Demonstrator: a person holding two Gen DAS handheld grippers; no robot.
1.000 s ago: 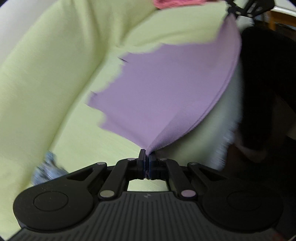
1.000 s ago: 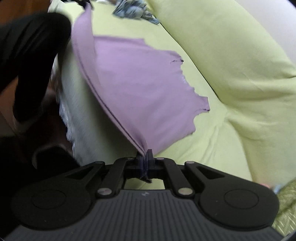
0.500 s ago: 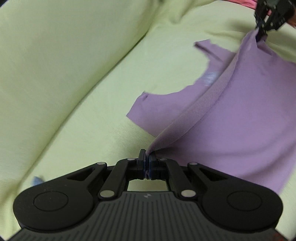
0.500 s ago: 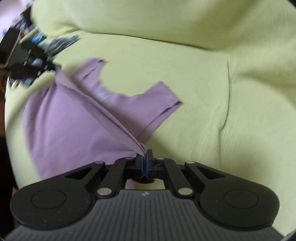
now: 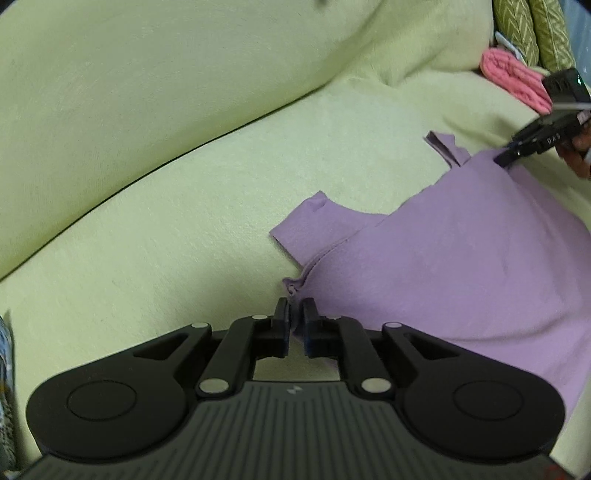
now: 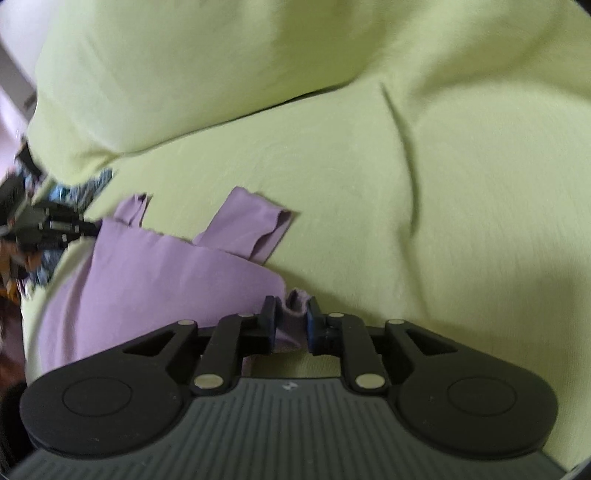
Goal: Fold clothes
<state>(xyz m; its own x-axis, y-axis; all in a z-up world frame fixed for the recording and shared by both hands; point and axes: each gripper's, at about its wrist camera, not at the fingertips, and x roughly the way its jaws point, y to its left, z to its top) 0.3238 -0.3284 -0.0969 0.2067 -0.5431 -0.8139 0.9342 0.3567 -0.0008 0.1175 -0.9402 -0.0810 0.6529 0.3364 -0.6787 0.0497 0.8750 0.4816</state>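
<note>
- The left hand-held gripper (image 5: 294, 309) has its jaws parted by a narrow gap; a puckered corner of the purple shirt (image 5: 461, 266) sits in that gap, not pinched tight.
- The right hand-held gripper (image 6: 288, 314) is open wider, with a small bunch of the same shirt's (image 6: 155, 269) edge lying loose between its pads.
- The shirt lies spread on the seat of a light green sofa (image 5: 184, 229), folded over on itself, with a sleeve (image 5: 314, 225) sticking out flat toward the backrest.
- From the left wrist view, the other hand-held gripper's tip touches the far corner of the shirt.
- A folded pink cloth (image 5: 513, 81) rests further along the seat, near a patterned green cushion (image 5: 532, 33).
- A blue patterned garment (image 6: 81, 192) lies beyond the shirt in the right wrist view, partly blurred.
</note>
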